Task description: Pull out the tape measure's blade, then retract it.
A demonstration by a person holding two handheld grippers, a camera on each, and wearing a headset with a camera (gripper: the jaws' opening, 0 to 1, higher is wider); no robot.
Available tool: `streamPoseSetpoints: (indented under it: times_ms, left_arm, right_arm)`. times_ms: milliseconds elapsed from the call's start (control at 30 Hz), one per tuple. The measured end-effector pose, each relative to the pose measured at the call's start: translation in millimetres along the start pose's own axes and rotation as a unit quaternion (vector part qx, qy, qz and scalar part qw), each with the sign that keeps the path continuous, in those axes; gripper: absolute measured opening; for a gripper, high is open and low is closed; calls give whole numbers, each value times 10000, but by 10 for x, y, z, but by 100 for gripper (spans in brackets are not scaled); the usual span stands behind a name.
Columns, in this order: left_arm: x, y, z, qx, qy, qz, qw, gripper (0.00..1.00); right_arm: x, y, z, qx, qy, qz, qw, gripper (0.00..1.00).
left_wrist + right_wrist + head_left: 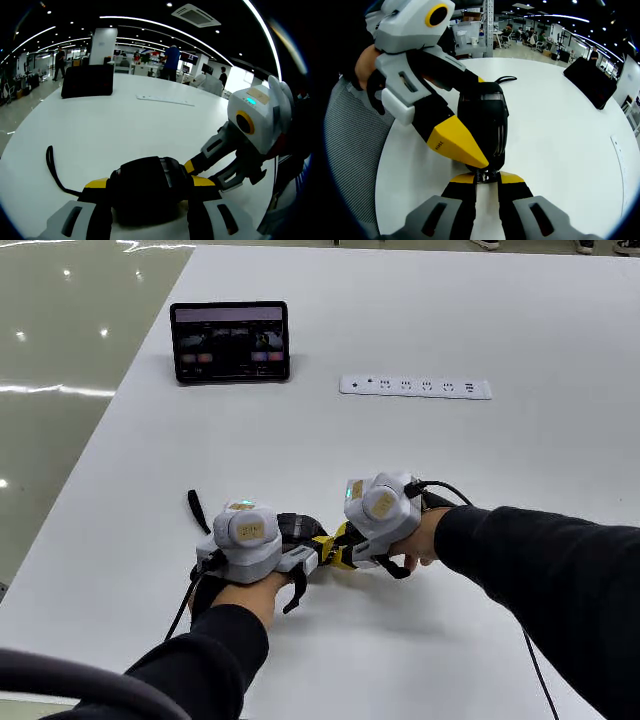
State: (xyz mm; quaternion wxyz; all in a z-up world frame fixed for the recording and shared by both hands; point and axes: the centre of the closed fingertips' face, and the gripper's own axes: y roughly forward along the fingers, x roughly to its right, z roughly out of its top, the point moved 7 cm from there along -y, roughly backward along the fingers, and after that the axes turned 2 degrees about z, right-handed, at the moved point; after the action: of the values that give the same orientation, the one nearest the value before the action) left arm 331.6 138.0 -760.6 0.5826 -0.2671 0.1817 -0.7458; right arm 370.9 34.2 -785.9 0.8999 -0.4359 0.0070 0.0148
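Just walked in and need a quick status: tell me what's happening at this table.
A person holds the black tape measure on the white table, its body clamped in the left gripper. On the right gripper, the jaws sit closed at the case's front end, seemingly on the blade tip. No blade is drawn out yet.

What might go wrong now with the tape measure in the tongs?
The right tongs pinch only the small blade end, so it may slip free and snap back. The left tongs grip the tape measure by its rounded case, which might twist or slide out once pulling starts.
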Motion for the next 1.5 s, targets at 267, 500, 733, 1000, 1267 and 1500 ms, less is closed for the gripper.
streamPoseSetpoints:
  times_ms: [267, 500, 733, 1000, 1267, 1500]
  left_arm:
    - [-1, -3, 5, -8, 1, -28, 10000, 57]
    - [-7, -5, 7, -7, 13, -71, 10000, 58]
    - [-20, 2, 12, -159, 189, -235, 9994, 59]
    - [-31, -14, 92, -127, 353, -396, 9985, 74]
    - [-133, -76, 187, -97, 351, -619, 9974, 100]
    - [-219, -228, 304, 152, 580, -1203, 9909, 100]
  right_arm:
    - [-3, -1, -1, -13, -20, -5, 10000, 12]
    - [-2, 2, 4, -46, -5, -35, 10000, 12]
    - [2, -7, -16, 6, 216, -183, 9996, 13]
    - [-21, -54, -44, -19, 339, -225, 9992, 23]
    - [-55, -226, -75, 110, 499, -380, 9980, 38]
    - [-36, -539, -157, 417, 699, -631, 9947, 51]
